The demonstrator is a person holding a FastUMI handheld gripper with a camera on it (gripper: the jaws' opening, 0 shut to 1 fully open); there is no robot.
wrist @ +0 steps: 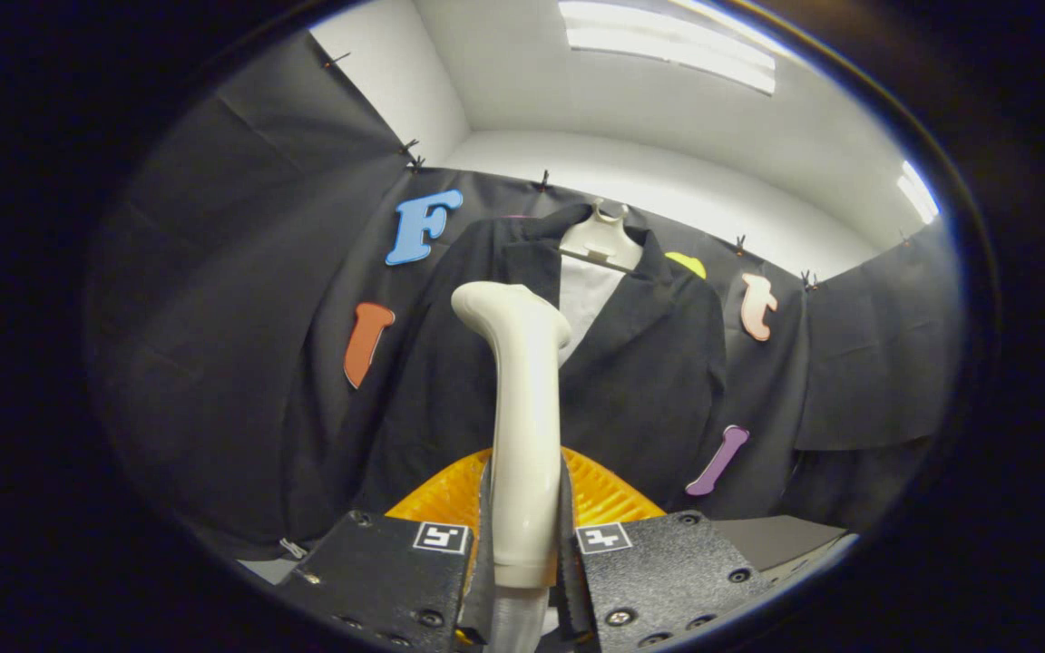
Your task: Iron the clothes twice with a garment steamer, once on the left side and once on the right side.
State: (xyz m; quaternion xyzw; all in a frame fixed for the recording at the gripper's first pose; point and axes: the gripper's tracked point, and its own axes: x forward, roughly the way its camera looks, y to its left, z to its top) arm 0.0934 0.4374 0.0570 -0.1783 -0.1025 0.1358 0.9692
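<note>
A dark suit jacket [640, 381] hangs on a white hanger [602, 243] against the booth wall, with a white shirt front [584, 304] showing between its lapels. My gripper [524, 535] is shut on the handle of a cream garment steamer [522, 408]. The steamer stands upright between my fingers, and its head sits in front of the jacket's left lapel. Whether the head touches the cloth I cannot tell. A grey hose leaves the handle's lower end between the fingers.
An orange ribbed thing [604, 494] lies just beyond the fingers, below the jacket's hem. A grey surface [772, 540] shows past the right finger. Black cloth walls [241, 299] close the booth on the left, back and right.
</note>
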